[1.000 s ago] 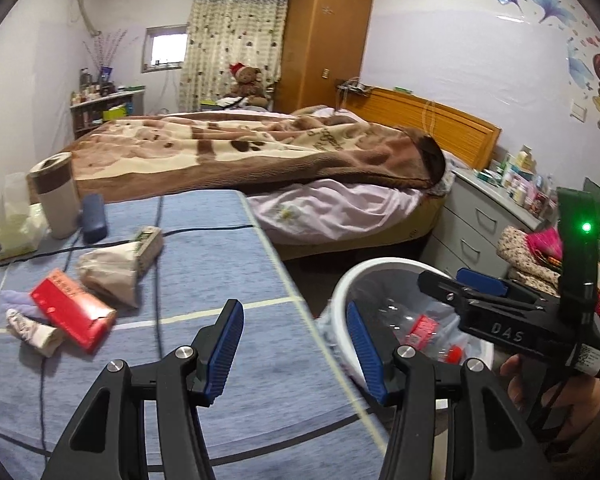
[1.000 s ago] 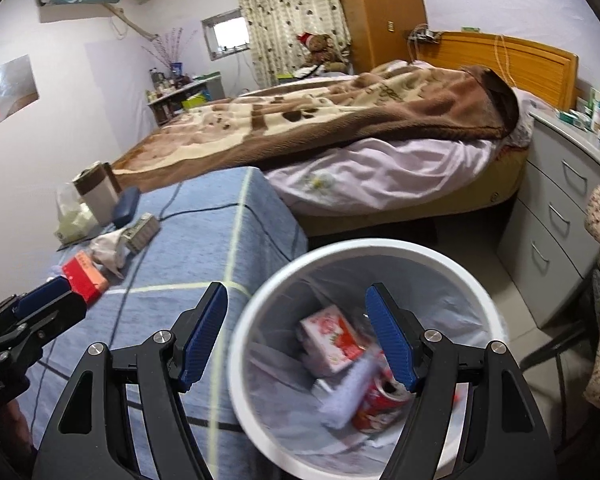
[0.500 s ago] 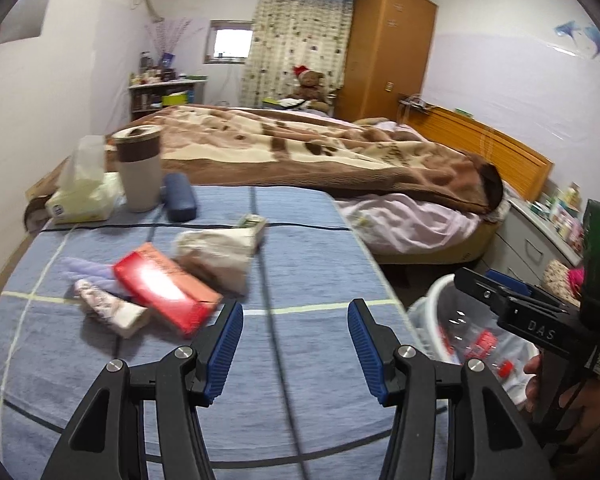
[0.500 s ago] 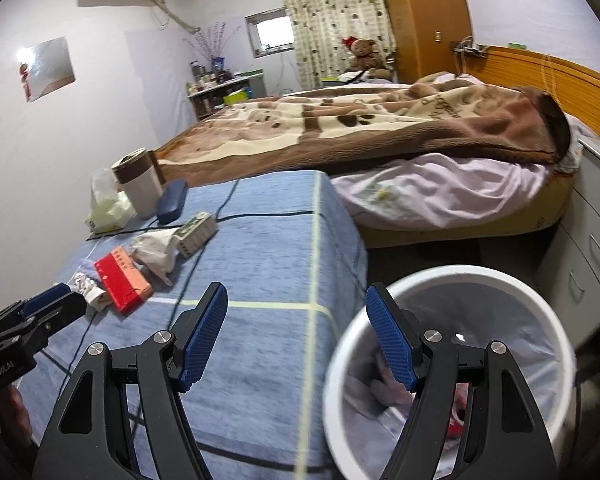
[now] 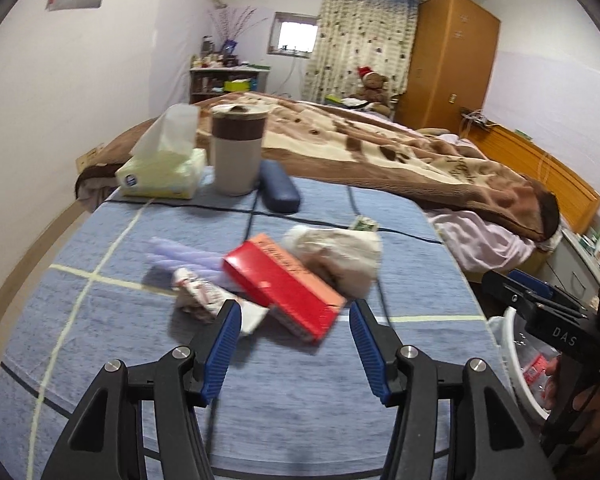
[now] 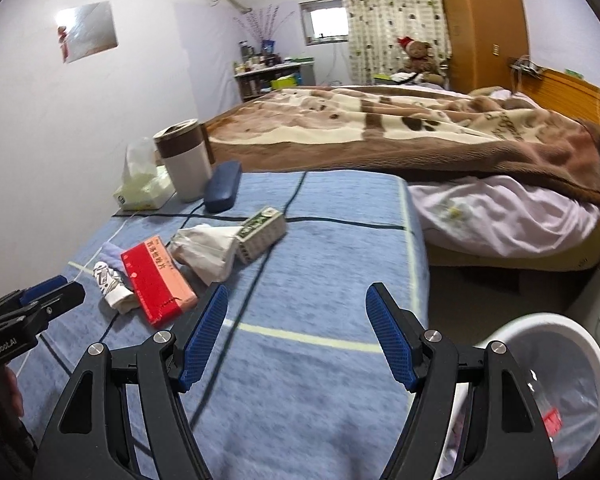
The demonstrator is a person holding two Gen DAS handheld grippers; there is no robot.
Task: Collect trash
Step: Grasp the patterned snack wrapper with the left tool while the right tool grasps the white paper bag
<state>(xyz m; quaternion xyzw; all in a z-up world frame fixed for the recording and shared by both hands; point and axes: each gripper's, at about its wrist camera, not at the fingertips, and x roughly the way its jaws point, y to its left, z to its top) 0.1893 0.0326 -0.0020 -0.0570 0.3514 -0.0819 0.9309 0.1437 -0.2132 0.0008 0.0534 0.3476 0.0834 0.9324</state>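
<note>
Bedroom conditions are noted: a bed [image 6: 400, 132] under a brown patterned blanket lies behind the work surface, with an orange wardrobe [image 5: 448, 60], a curtained window and a cluttered shelf along the far wall. Work is done on a table [image 6: 320, 280] covered in blue cloth with pale and dark lines.

At the table's far left corner a tissue pack [image 5: 162, 174], a lidded tumbler [image 5: 238, 148] and a dark blue case [image 5: 278, 192] are grouped close together. Trash is clustered left of centre: a red box [image 5: 284, 284], a crumpled white bag [image 5: 340, 256] touching it, a small green-printed carton [image 6: 260, 232] against the bag, a crumpled wrapper [image 5: 200, 292] and a pale purple item [image 5: 180, 254] behind it. A lined white bin [image 6: 560, 364], holding red scraps, stands on the floor off the table's right edge.

The left gripper [image 5: 296, 338] is seen with its jaws apart and empty, just short of the red box's near end. The right gripper [image 6: 296, 336] is likewise spread wide and empty, over bare cloth to the right of the cluster. Each gripper is visible at the margin of the other's view. The right half of the table is unoccupied up to its edge; a strip of floor separates table, bed and bin.
</note>
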